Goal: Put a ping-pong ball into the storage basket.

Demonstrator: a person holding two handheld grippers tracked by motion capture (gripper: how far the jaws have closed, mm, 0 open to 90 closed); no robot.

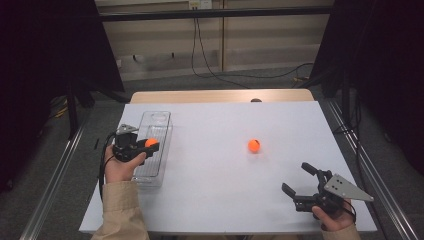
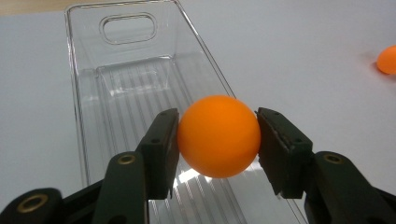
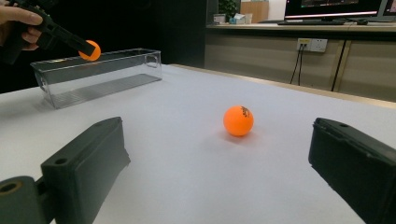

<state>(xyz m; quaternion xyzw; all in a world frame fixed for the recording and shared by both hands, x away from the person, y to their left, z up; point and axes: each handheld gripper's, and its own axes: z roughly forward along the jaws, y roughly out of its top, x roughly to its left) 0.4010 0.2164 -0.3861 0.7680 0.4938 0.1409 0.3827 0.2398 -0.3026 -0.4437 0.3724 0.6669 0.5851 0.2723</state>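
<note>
My left gripper (image 1: 151,144) (image 2: 218,135) is shut on an orange ball (image 1: 150,142) (image 2: 218,136) and holds it just above the right rim of a clear plastic bin (image 1: 155,135) (image 2: 112,102). From the right gripper view that held ball (image 3: 89,50) hangs over the bin (image 3: 100,74). A second orange ball (image 1: 254,145) (image 3: 238,121) (image 2: 387,59) lies on the white table (image 1: 225,200). My right gripper (image 1: 299,179) (image 3: 219,172) stands open near the front right, with its jaws wide, pointing at the loose ball from some way off.
The bin lies lengthwise along the table's left side and has nothing in it. Cables run over the floor beyond the far edge (image 1: 215,70). Metal rails (image 1: 55,175) flank the table on both sides.
</note>
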